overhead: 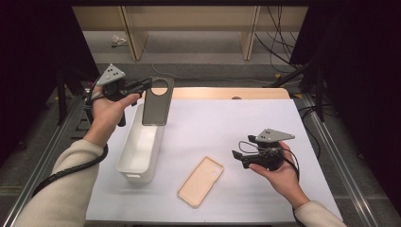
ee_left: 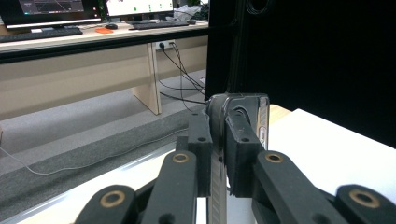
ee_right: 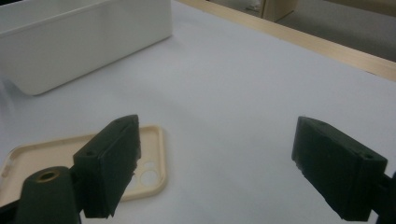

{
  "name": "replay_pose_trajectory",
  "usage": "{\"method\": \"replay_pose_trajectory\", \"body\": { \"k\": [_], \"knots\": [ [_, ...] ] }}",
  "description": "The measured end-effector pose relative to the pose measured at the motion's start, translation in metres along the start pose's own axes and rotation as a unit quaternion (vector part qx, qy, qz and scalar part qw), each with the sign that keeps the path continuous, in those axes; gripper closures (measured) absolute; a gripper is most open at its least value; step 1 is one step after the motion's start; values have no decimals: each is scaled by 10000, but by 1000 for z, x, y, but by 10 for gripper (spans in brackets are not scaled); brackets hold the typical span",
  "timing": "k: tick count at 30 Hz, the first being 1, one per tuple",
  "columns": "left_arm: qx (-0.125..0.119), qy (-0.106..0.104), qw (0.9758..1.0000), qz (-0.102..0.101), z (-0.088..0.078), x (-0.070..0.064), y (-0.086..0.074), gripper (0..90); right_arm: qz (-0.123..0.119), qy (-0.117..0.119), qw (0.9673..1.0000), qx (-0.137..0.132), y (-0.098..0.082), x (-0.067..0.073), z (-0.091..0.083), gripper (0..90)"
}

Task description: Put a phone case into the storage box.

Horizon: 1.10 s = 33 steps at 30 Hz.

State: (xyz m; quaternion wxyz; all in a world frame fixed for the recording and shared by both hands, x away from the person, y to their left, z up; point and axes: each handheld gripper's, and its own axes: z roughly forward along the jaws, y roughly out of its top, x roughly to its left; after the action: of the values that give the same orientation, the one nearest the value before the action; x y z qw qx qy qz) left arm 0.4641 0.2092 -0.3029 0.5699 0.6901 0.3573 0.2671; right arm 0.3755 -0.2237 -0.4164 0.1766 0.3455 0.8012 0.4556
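Left claw point(overhead: 147, 85): jaws clamped on the top edge of the dark phone case point(overhead: 156, 101), beside its round camera cutout. In the left gripper view the two pads pinch the case point(ee_left: 243, 112) edge-on, with no gap showing.
Dark phone case: hangs upright from the left claw, above the far end of the white bin point(overhead: 124, 156); its lower edge sits at about the bin's rim in the high view. Whether it touches the bin, I cannot tell.
Right claw point(overhead: 235, 157): jaws spread wide, nothing between them. In the right gripper view point(ee_right: 217, 163) the bare counter shows between the pads.
Beige phone case point(overhead: 200, 181): lies flat, inner side up, on the white counter point(overhead: 227, 127), between the bin and the right hand point(overhead: 279, 172). Well apart from the dark case; close to the right claw, not touching it. In the right gripper view its camera end point(ee_right: 152, 154) shows just behind the left-hand pad.
White bin: long, open-topped, standing on the left part of the counter; also at upper left in the right gripper view point(ee_right: 84, 37).
Left hand point(overhead: 109, 111): holds its gripper raised above the counter's far left corner.
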Motion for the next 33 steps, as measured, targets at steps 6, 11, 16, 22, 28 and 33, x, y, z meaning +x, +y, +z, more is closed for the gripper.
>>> {"method": "replay_pose_trajectory", "body": {
  "k": [6,11,16,22,28,33],
  "knots": [
    [9,54,10000,-23,0,6,-2,817,20,18,10000,1,0,0,0,165],
    [-5,85,9999,-54,1,10,-3,817,24,18,10000,1,0,0,0,165],
    [5,116,9999,-54,1,14,-3,817,32,14,10000,-7,0,-1,0,165],
    [5,130,9999,-45,2,18,-4,817,33,23,10000,-6,0,-1,0,165],
    [0,126,9999,-9,4,24,-6,817,41,34,10000,5,0,-1,1,164],
    [1,147,9999,-2,6,29,-7,817,41,36,10000,8,0,-1,1,164]
  ]
}}
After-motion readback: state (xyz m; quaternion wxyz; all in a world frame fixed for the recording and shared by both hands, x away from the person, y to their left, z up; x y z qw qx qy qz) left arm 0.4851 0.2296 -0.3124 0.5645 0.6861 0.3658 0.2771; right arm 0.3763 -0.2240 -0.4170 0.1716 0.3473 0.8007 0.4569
